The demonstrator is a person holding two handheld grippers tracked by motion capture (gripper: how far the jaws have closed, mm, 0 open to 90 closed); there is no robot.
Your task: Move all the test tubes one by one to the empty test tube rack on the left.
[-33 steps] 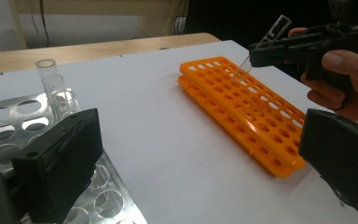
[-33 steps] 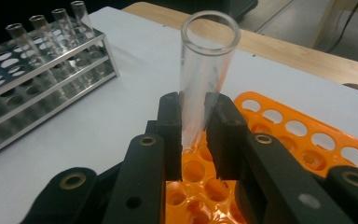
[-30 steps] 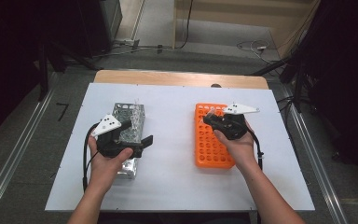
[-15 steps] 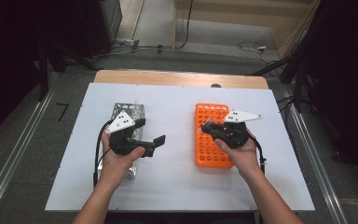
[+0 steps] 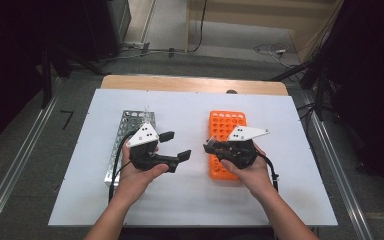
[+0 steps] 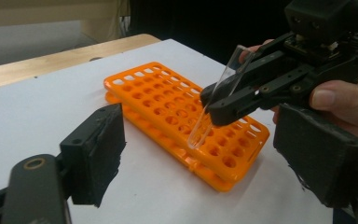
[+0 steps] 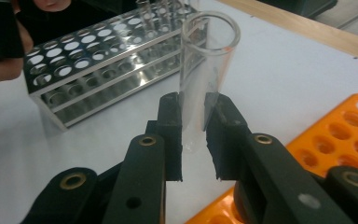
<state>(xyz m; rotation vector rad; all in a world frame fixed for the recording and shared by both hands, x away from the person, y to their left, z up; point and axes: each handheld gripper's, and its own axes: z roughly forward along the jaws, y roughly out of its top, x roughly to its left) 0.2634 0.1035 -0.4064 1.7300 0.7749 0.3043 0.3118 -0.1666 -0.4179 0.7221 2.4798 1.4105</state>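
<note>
Test tube: a clear glass test tube, empty as far as can be seen, is held in the air between the two racks; in the left gripper view its rounded end hangs just above the near holes of the orange rack, tilted, not seated in any hole.
Right gripper: the right gripper is clamped on the test tube, pads pressing on its lower half, open mouth pointing away from the jaws.
Left gripper: the left gripper stands with jaws apart and nothing between them – they have just been closing part of the way. It faces the right gripper across the bare strip of table between the racks.
Step in hand: by my judgement, a transfer of the test tube toward the orange rack, or a hand-over between grippers; the pictures do not settle which.
Next move: calls for bringing the test tube upright over one hole before lowering, as its present tilt would catch a rim.
Orange rack: the orange rack lies to the person's right; every hole in view is empty.
Metal rack: the metal rack – on the left – has a few clear tubes standing at its far end; its near holes are empty.
Table: white table, both racks well apart on it.
</note>
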